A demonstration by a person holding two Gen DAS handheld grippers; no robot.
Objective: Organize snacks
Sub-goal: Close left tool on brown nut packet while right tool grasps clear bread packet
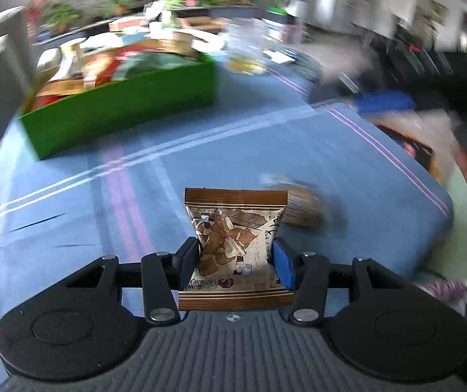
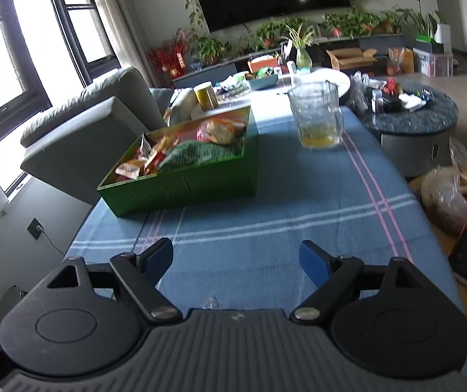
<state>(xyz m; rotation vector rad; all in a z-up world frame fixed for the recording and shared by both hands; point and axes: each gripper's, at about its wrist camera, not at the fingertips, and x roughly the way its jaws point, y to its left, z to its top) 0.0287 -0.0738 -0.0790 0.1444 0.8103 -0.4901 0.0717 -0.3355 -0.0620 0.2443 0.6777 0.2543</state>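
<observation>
A blue striped tablecloth (image 2: 298, 202) covers the table and fills most of both views. On it, at ten o'clock from the right gripper, sits a green box (image 2: 181, 189) already holding several snack packets. A clear jug (image 2: 318, 117) with a little yellow liquid stands at one o'clock, well apart from the box. The right gripper (image 2: 236, 261) hangs over bare cloth with its jaws spread wide and nothing between them. The left gripper (image 1: 235, 258) is clamped on a brown snack packet (image 1: 233, 222), pads pressing both its sides. A second, blurred brown packet (image 1: 302, 209) lies just beyond at one o'clock.
</observation>
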